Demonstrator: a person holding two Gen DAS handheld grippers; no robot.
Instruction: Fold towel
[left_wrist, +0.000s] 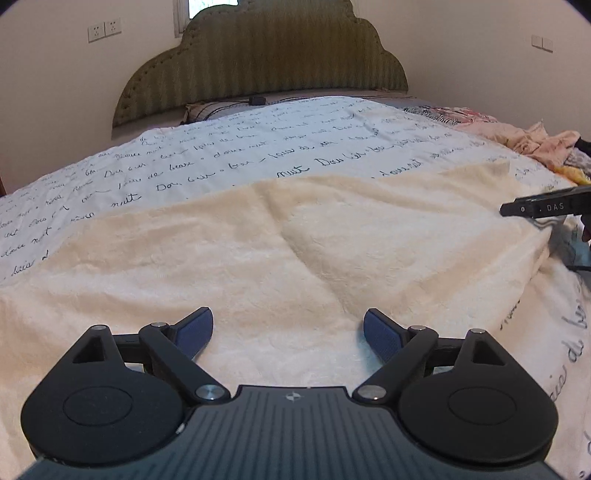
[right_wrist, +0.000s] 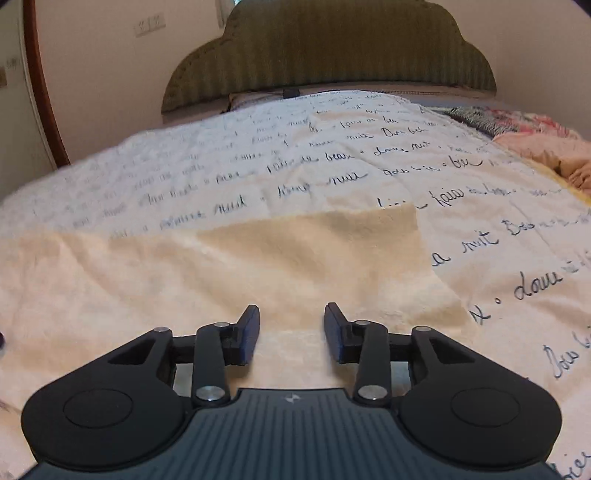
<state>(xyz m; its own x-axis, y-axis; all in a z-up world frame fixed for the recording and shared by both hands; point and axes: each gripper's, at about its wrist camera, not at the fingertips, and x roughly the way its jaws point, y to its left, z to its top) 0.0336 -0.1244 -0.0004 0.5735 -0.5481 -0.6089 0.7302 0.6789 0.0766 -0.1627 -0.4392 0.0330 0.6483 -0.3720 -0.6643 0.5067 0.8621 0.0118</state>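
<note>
Lying spread on the bed over a white bedspread printed with black handwritten script (left_wrist: 258, 147), the cream, fluffy, rectangular towel (left_wrist: 295, 240) looks to be at an early stage: possibly one fold made, judging by a darker doubled panel near its far right corner (right_wrist: 332, 240), though hard to tell for certain. Still rumpled, with a diagonal crease running through the middle. Further folds and smoothing apparently left to do.

Left gripper (left_wrist: 288, 334) held just above the towel's near edge, jaws wide apart, nothing between the blue ribbed pads (left_wrist: 199, 330). Right gripper (right_wrist: 291, 332) over the towel's near right part, jaws partly apart, no cloth pinched.

Soft, deep pile on the towel; thinner, flatter weave on the bedspread. Beyond the towel, a scalloped olive padded headboard (left_wrist: 266, 62); right of the towel, crumpled pink clothing (left_wrist: 535, 142).
</note>
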